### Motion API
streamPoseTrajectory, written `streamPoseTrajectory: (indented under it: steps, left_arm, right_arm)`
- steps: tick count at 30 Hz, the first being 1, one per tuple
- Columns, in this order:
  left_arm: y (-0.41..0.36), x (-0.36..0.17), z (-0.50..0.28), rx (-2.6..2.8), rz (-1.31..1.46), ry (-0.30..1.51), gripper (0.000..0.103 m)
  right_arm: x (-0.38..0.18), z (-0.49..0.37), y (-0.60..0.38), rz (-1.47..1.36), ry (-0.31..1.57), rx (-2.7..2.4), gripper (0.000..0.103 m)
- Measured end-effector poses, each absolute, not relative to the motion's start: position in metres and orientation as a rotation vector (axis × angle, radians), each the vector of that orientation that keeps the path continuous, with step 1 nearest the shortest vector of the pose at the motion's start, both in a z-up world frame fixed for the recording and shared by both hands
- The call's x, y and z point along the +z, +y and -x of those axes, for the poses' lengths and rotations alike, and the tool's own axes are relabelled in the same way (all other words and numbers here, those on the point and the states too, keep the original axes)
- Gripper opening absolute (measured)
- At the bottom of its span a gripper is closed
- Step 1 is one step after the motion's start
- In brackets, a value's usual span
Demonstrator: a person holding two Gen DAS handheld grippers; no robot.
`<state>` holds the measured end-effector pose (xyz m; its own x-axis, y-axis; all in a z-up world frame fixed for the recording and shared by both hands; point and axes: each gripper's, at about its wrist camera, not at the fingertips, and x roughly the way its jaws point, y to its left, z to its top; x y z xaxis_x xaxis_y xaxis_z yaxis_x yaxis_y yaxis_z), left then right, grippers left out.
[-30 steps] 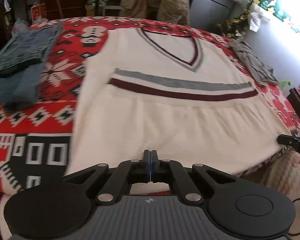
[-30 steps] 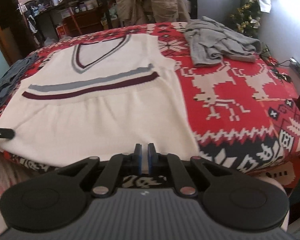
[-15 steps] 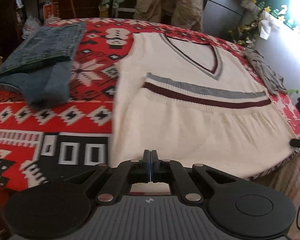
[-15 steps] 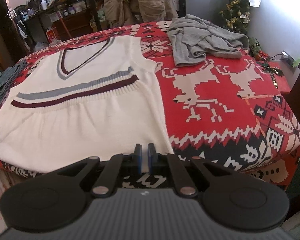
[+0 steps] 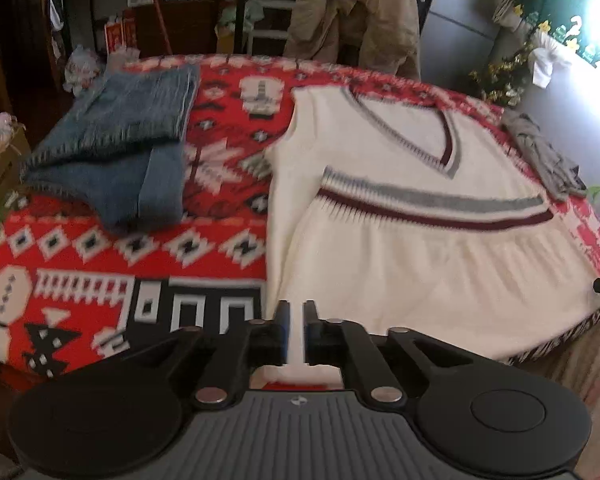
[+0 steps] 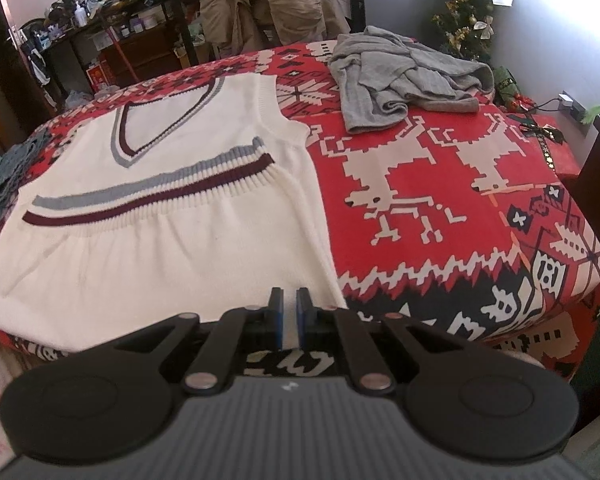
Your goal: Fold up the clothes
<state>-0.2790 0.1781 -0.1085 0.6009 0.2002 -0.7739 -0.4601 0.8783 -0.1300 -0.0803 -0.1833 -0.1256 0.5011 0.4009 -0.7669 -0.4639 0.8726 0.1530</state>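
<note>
A: Nearest to us, the left gripper (image 5: 296,322) has slid out to the near-left corner of the white V-neck vest (image 5: 400,216). Its jaws have just been easing apart, a narrow gap now, white knit showing through it.

B: Is it pinching that hem?

A: Can't say the pads are pressing; the cloth looks to lie behind the gap, so I'd call it parted and empty. Same on the other side: the right gripper (image 6: 289,312) has just been opening too, a slim slot, hovering at the vest's near-right corner with nothing clamped.

B: So both lined up on the bottom corners.

A: That's my read. A second ago each sat nearer the middle of the hem, and now they straddle it, set for a grab to start the fold. The vest itself lies flat on the red patterned blanket (image 6: 440,208), bottom hem near, V-neck far, with the striped band running across it.

B: What does each camera give us alone?

A: Left view shows folded jeans (image 5: 116,160) far left on the blanket, already done by the look. Right view shows the crumpled grey garment (image 6: 404,76) far right, properly spread out, where the left only catches its edge. Beyond, a tan coat (image 5: 352,20) draped past the bed.
</note>
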Motion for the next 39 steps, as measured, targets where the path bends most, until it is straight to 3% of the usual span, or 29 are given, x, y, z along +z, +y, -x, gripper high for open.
streamPoseTrajectory:
  steps: [3, 4, 5, 6, 12, 15, 18, 19, 22, 27, 29, 33, 39]
  left_arm:
    - [0.170, -0.091, 0.273, 0.361, 0.325, 0.806, 0.007]
    - [0.167, -0.085, 0.270, 0.360, 0.317, 0.800, 0.014]
    - [0.164, -0.080, 0.267, 0.358, 0.312, 0.799, 0.027]
    - [0.161, -0.075, 0.263, 0.360, 0.308, 0.802, 0.033]
    - [0.150, -0.057, 0.251, 0.361, 0.307, 0.793, 0.038]
    - [0.150, -0.054, 0.244, 0.411, 0.309, 0.808, 0.057]
    - [0.152, -0.054, 0.234, 0.435, 0.296, 0.797, 0.064]
    - [0.155, -0.054, 0.229, 0.419, 0.294, 0.792, 0.071]
    - [0.167, -0.061, 0.212, 0.362, 0.313, 0.793, 0.074]
    - [0.191, -0.075, 0.180, 0.332, 0.305, 0.788, 0.076]
    - [0.204, -0.080, 0.164, 0.297, 0.287, 0.777, 0.089]
    - [0.225, -0.086, 0.123, 0.263, 0.181, 0.816, 0.089]
    - [0.264, -0.084, 0.067, 0.246, 0.122, 0.809, 0.089]
  right_arm:
    - [-0.110, 0.084, -0.180, 0.073, 0.877, 0.529, 0.013]
    - [-0.104, 0.086, -0.178, 0.079, 0.864, 0.536, 0.015]
    - [-0.098, 0.087, -0.177, 0.087, 0.850, 0.542, 0.022]
    - [-0.091, 0.090, -0.174, 0.099, 0.835, 0.553, 0.029]
    - [-0.057, 0.099, -0.162, 0.129, 0.786, 0.608, 0.053]
    - [-0.048, 0.098, -0.156, 0.125, 0.795, 0.640, 0.067]
    - [-0.044, 0.096, -0.154, 0.107, 0.795, 0.634, 0.084]
    - [-0.044, 0.095, -0.153, 0.108, 0.790, 0.628, 0.086]
    - [-0.044, 0.089, -0.149, 0.124, 0.759, 0.607, 0.102]
    - [-0.051, 0.063, -0.136, 0.173, 0.731, 0.627, 0.102]
    - [-0.061, 0.042, -0.127, 0.192, 0.762, 0.671, 0.102]
    - [-0.078, -0.010, -0.112, 0.157, 0.867, 0.771, 0.102]
    - [-0.073, -0.070, -0.091, 0.175, 0.664, 0.843, 0.102]
